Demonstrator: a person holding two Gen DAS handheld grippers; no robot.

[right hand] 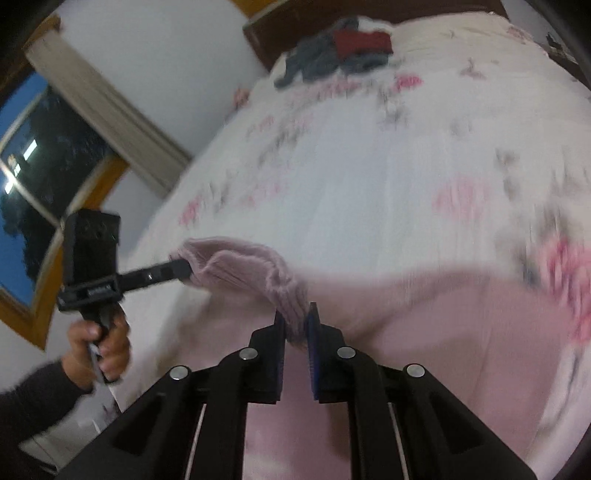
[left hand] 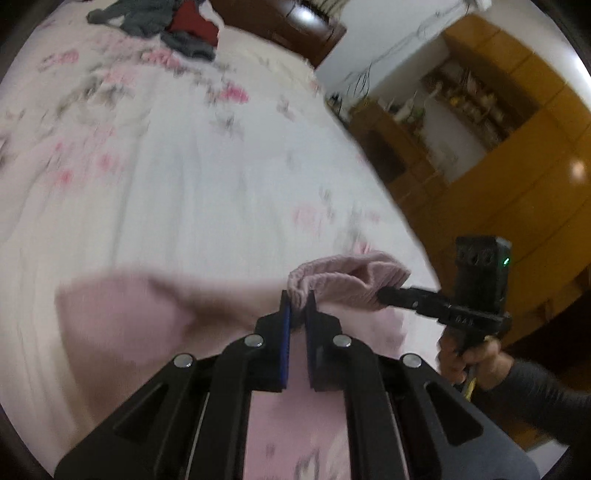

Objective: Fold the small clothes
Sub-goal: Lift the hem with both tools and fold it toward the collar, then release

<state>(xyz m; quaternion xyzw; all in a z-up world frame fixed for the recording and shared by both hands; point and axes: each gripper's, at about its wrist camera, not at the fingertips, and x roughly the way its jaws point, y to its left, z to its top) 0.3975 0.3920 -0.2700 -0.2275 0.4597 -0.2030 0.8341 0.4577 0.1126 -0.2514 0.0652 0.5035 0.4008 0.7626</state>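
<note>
Both grippers, left gripper (left hand: 298, 301) and right gripper (right hand: 296, 318), clamp the ribbed hem of a pale pink knitted garment (left hand: 347, 282) at frame centre, stretched above the floral-print bed (left hand: 184, 166); open bedding lies beyond, a dark clothes pile (left hand: 159, 22) at upper left.

One pink knit garment (left hand: 347, 275), two grippers, left gripper (left hand: 298, 299) and right gripper (right hand: 295, 314), one heap of dark clothes (left hand: 155, 22) at the bed's (left hand: 184, 166) far edge

The pink garment (left hand: 343, 278) is ribbed knit cloth, soft and fuzzy. The grippers are matt black plastic with shiny metal pins (left hand: 254, 340), and the bedsheet (left hand: 184, 166) is crinkled flowered cloth. At right, the wardrobe (left hand: 535, 147) is glossy wood.
</note>
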